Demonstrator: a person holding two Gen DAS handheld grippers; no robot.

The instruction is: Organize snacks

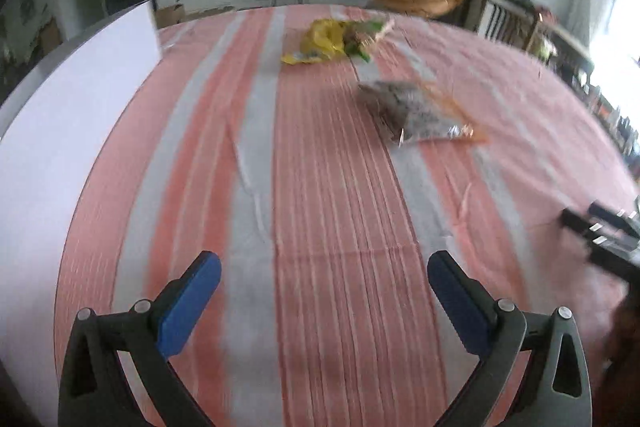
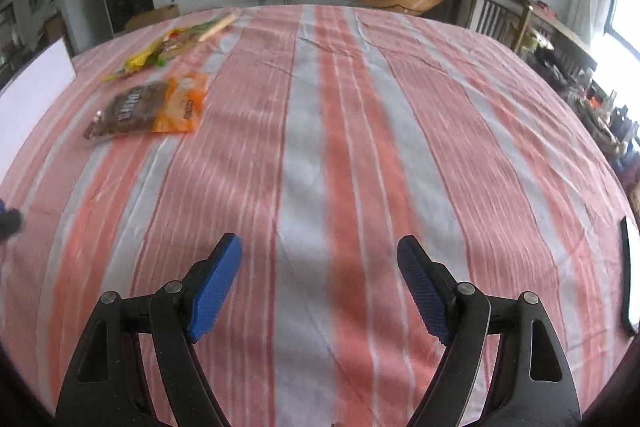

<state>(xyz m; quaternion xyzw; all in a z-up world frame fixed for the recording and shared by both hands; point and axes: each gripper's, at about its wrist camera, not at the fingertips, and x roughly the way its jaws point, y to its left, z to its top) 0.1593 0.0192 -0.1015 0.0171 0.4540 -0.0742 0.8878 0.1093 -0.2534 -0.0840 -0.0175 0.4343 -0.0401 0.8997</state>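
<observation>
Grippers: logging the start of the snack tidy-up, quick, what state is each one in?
Left gripper: open, nothing between its blue pads.
Right gripper: open, holding nothing; only the striped tablecloth lies beneath it.

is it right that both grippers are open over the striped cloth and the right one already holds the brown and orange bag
Not quite. The right gripper holds nothing: its own view shows only striped cloth between its fingers, and the brown and orange bag lies apart on the cloth. The left gripper is open too.
</observation>
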